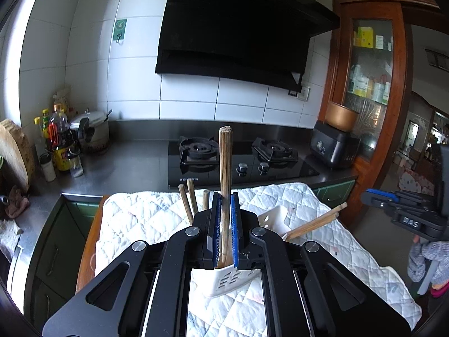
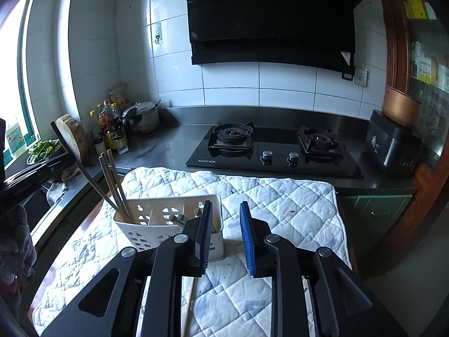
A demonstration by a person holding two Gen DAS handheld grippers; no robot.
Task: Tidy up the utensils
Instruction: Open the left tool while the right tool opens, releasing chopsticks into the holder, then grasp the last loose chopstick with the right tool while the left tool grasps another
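Observation:
My left gripper (image 1: 224,196) is shut on a wooden chopstick (image 1: 225,163) that stands upright, its lower end inside the white slotted utensil holder (image 1: 233,280). More chopsticks (image 1: 190,199) lean in the holder's left side, and two others (image 1: 314,221) stick out to the right. In the right wrist view the holder (image 2: 168,216) stands on the quilted cloth (image 2: 280,205) with chopsticks (image 2: 115,179) in its left compartment. My right gripper (image 2: 226,205) hangs open and holds nothing, just right of the holder. One loose chopstick (image 2: 190,303) lies on the cloth beneath it.
Behind the cloth are a black gas hob (image 2: 269,148) and steel counter. A black appliance (image 2: 393,146) with a copper pot sits at the right; bottles (image 2: 112,129) and a round wooden board (image 2: 73,134) at the left. A gloved hand (image 1: 429,261) is at the right.

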